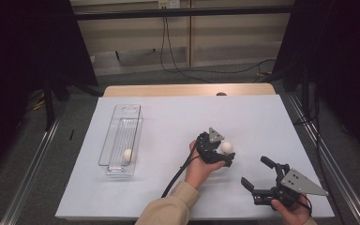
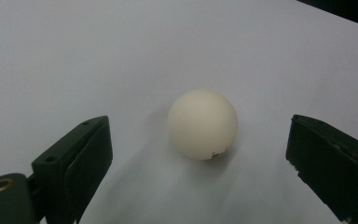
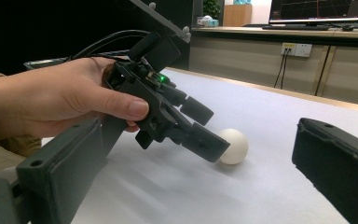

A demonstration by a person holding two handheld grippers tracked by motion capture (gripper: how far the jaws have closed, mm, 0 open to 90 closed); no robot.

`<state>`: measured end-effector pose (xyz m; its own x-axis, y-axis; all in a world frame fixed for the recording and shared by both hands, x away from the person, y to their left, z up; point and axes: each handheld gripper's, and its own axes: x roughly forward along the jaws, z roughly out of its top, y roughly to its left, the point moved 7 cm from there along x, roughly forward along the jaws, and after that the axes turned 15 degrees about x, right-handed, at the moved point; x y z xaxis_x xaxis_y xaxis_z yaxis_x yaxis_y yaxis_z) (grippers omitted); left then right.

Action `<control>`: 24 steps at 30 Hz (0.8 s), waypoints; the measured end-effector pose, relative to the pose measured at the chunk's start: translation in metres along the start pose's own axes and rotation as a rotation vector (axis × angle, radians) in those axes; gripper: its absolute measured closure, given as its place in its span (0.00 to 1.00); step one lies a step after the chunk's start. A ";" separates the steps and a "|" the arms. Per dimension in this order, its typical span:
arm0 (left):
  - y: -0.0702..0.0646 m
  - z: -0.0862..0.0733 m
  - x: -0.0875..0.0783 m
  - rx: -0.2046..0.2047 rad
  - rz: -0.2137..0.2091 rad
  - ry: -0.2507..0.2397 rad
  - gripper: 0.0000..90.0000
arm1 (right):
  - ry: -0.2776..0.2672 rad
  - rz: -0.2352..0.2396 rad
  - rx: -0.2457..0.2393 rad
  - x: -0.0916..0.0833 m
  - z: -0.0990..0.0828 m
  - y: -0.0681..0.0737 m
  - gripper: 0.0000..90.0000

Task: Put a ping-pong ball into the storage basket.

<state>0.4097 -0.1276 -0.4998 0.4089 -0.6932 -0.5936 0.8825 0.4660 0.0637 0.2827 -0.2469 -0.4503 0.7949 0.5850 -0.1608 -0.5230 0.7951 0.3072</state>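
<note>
I see a clear plastic bin (image 1: pixel 121 140) at left of centre, a second white ball (image 1: pixel 128 154) inside near its lower end. White paper (image 1: pixel 178 117) covers the wooden table (image 1: pixel 168 90). Black cables (image 1: pixel 168 51) trail across the floor at top.

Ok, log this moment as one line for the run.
left gripper: open, jaws either side of white ball on table sheet | right gripper: open, idle | clear bin: second ball inside
</note>
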 end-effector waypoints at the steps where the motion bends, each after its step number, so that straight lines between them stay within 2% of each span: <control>1: 0.000 0.000 0.000 -0.004 0.000 0.000 0.08 | 0.000 0.000 0.001 0.000 0.000 0.000 0.02; 24: -0.002 0.003 0.009 0.000 -0.004 0.009 0.08 | 0.000 0.000 0.002 0.000 0.000 0.000 0.02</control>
<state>0.4126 -0.1368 -0.5027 0.4031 -0.6901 -0.6010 0.8841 0.4634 0.0609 0.2825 -0.2471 -0.4502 0.7948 0.5852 -0.1605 -0.5228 0.7946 0.3087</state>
